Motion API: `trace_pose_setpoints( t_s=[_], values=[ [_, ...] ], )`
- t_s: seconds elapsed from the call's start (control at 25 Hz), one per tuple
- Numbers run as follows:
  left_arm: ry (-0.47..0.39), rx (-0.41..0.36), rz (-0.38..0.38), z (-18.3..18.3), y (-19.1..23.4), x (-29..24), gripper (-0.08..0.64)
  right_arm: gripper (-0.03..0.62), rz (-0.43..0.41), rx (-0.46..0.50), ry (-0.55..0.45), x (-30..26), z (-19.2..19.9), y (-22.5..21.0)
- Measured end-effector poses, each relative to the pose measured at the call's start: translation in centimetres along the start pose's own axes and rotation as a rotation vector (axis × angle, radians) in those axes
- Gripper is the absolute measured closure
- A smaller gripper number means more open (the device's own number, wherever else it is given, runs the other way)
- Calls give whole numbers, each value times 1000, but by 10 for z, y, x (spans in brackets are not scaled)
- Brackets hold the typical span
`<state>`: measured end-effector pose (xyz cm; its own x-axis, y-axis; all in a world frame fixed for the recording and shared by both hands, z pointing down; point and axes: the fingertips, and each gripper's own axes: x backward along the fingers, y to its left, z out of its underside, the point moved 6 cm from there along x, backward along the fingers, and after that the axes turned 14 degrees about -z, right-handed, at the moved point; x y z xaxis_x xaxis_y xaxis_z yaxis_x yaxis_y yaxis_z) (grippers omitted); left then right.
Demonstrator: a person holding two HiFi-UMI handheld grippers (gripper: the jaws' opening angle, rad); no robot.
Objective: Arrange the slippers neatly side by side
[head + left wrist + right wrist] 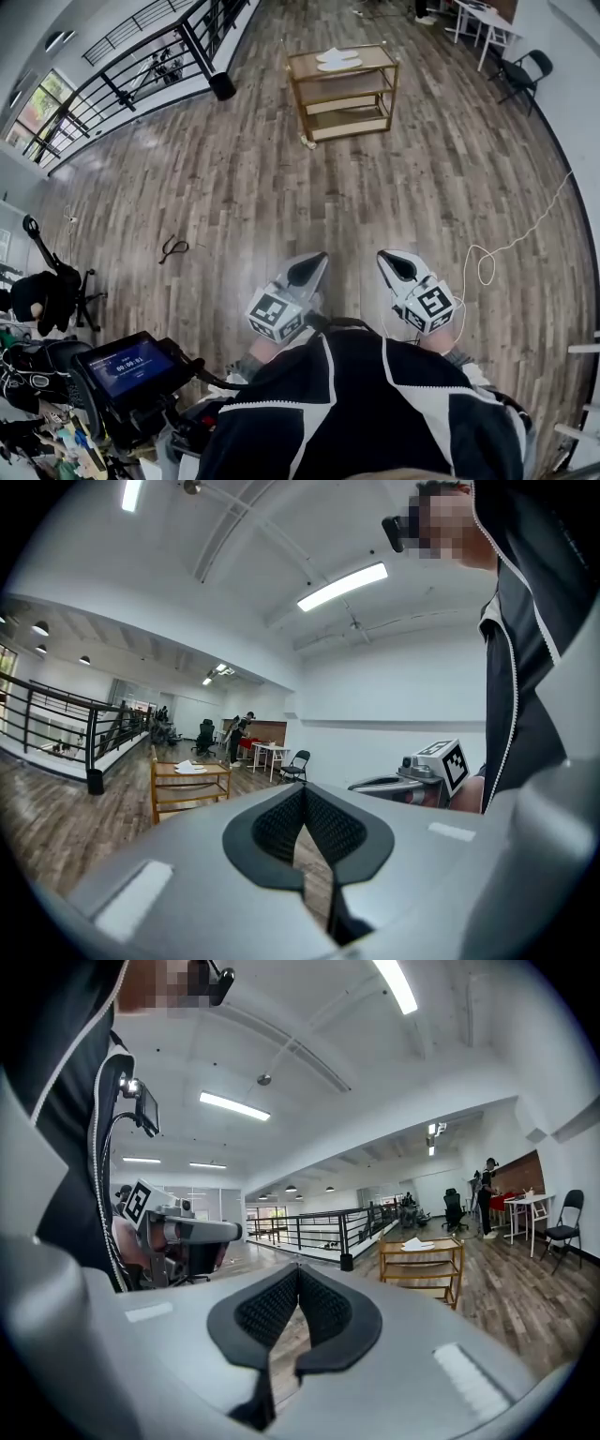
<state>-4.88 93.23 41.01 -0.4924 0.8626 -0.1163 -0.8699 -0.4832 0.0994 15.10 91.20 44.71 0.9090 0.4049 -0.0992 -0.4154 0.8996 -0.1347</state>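
- Close against our chest, we held the left gripper (312,265) and the right gripper (387,261) side by side, with a gap between them. Both pointed roughly level over the floor.
- Seen along its own length, the left gripper's jaws were pressed together tip to tip, with nothing caught between them.
- The right gripper's jaws were likewise closed on each other and held nothing.
- At our lower left, a small screen (127,366) glowed blue above a clutter of gear that we could not make out.
- Under and ahead of the grippers stretched the wooden floor (234,187). A black looped strap (173,248) lay on it to the left. A white cord (511,246) trailed across it to the right, curling into a loop near the right gripper.
- Farther out, well apart from both grippers, stood a gold trolley (349,100) with three shelves.
- The white slippers (337,59) lay on the trolley's top shelf, close together, one set slightly behind the other. Whether they touched we could not tell.
- Beyond the trolley, a black railing (141,56) ran along the left, and a black folding chair (527,73) stood near a white table (487,23) on the right.
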Motion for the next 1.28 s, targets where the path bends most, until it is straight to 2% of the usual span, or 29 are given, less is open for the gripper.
trace_pose_setpoints(
  t_s=[0.44, 0.72, 1.08, 1.28],
  values=[
    [-34, -21, 63, -3, -4, -9, 543, 583, 54, 30, -23, 9, -3, 3],
    [-21, -15, 113, -23, 105, -80, 543, 583, 93, 22, -21, -94, -29, -69],
    [-29, -6, 184, -26, 177, -110, 543, 584, 146, 23, -15, -168, -35, -93],
    [-30, 26, 200, -23, 208, -123, 543, 584, 141, 29, 19, -201, -38, -103]
  ],
)
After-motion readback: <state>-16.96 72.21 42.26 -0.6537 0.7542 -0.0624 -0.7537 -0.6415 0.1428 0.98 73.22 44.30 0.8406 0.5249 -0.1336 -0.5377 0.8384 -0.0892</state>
